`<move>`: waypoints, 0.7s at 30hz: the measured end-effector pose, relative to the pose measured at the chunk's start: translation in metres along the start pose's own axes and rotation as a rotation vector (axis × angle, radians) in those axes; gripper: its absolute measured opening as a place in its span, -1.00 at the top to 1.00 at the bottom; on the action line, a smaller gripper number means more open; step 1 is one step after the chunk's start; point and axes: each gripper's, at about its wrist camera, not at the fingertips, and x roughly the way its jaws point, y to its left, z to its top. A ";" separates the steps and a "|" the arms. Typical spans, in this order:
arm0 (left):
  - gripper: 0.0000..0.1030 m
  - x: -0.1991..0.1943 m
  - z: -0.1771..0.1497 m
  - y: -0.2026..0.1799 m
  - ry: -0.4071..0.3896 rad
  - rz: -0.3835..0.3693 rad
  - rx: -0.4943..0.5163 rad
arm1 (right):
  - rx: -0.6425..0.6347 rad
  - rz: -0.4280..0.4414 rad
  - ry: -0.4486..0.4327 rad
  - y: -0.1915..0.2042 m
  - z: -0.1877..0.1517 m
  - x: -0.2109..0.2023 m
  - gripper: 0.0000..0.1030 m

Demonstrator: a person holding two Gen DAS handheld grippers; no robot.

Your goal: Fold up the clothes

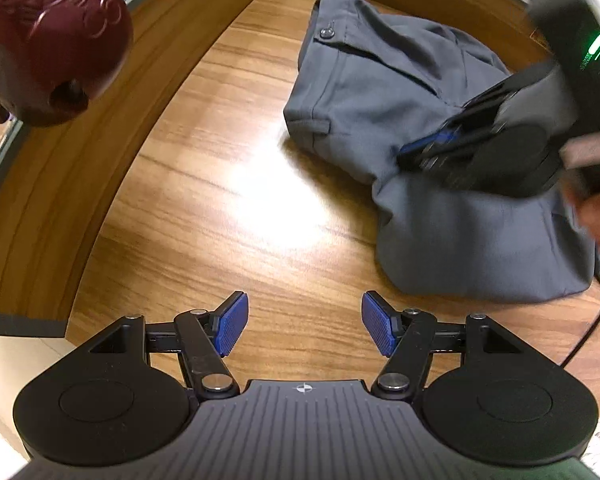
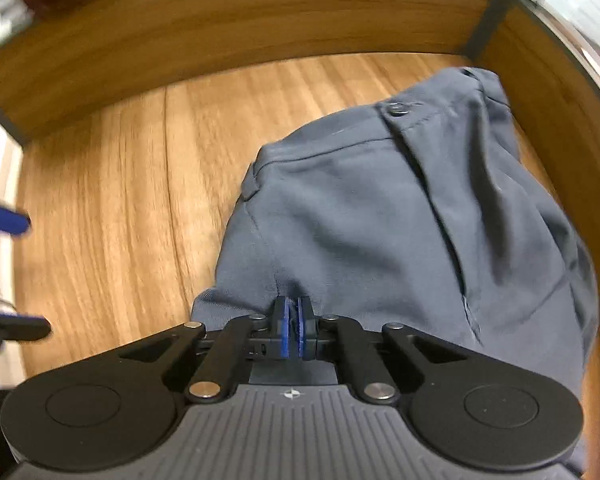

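Grey-blue trousers (image 1: 380, 92) lie bunched on the wooden table at the right, waistband and button toward the far edge. My left gripper (image 1: 305, 326) is open and empty over bare wood, short of the trousers. My right gripper (image 2: 294, 326) has its blue pads pressed together, with the trousers' (image 2: 380, 208) near fold lying against their tips. Whether cloth is pinched between them I cannot tell. It also shows in the left wrist view (image 1: 424, 148), lying over the cloth.
The wooden table (image 1: 220, 184) has a raised wooden rim (image 2: 220, 20) along its far and side edges. A dark red carved ornament (image 1: 48, 36) sits on the rim at the left. A black cable (image 1: 598, 320) runs at the right.
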 end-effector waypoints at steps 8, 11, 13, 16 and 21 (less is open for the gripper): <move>-0.27 0.002 -0.003 0.001 0.000 0.000 0.007 | 0.167 -0.062 -0.042 -0.061 -0.033 -0.038 0.94; -0.27 0.002 -0.002 0.000 -0.004 0.000 0.010 | 0.196 -0.116 0.009 -0.080 -0.054 -0.029 0.96; -0.27 0.003 -0.002 -0.002 -0.004 0.001 0.011 | 0.215 -0.150 0.044 -0.093 -0.067 -0.022 1.00; -0.27 0.002 -0.003 -0.003 -0.004 0.006 0.012 | 0.242 -0.201 0.097 -0.111 -0.088 -0.012 1.00; -0.27 0.002 -0.003 -0.004 -0.004 0.011 0.011 | 0.228 -0.175 0.061 -0.103 -0.095 -0.032 0.97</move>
